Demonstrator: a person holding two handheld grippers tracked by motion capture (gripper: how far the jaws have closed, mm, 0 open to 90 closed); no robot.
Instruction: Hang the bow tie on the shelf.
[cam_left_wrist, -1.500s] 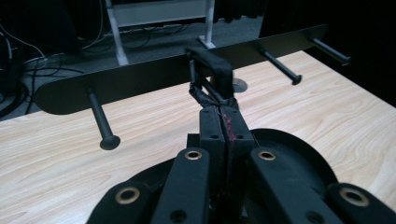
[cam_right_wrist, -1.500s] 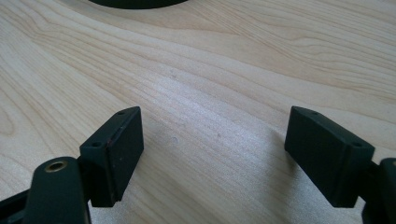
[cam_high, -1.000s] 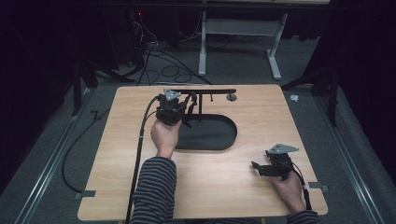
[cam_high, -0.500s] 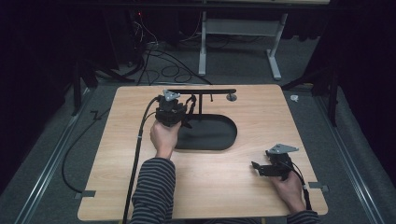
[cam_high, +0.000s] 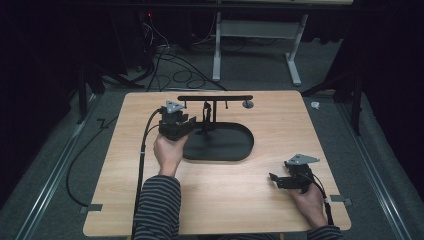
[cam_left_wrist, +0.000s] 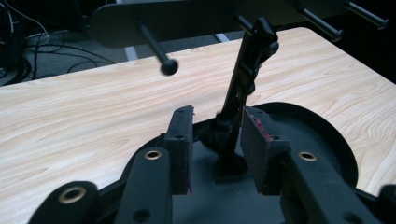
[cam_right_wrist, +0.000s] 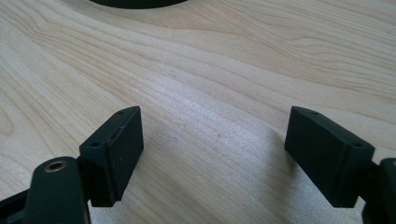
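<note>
The left gripper (cam_high: 176, 122) is held over the left end of a black oval base (cam_high: 220, 145) that lies near the middle of the wooden table (cam_high: 150, 200). In the left gripper view its jaws stand a narrow way apart, one on each side of the foot of a black upright post (cam_left_wrist: 243, 84) that rises from the base (cam_left_wrist: 322, 140). Whether the pads touch the post cannot be told; a sliver of space seems to show on each side. The post carries a dark horizontal bar (cam_high: 215, 98) with short pegs; one knob-ended peg (cam_left_wrist: 159, 51) hangs blurred near the camera, and the bar's top is cut off by the frame edge.

The right gripper (cam_high: 292, 179) sits low over the table's near right part, well apart from the stand, with a hand (cam_high: 307, 205) behind it. In the right gripper view its jaws are spread wide with only bare wood grain (cam_right_wrist: 210, 93) between them, and a sliver of the base's rim (cam_right_wrist: 140, 3) shows at the top edge.

The high view alone shows the striped sleeve (cam_high: 157, 210), the trailing cable (cam_high: 142, 150), and a small round grey object (cam_high: 247, 104) on the table by the bar's right end, too small to identify.
</note>
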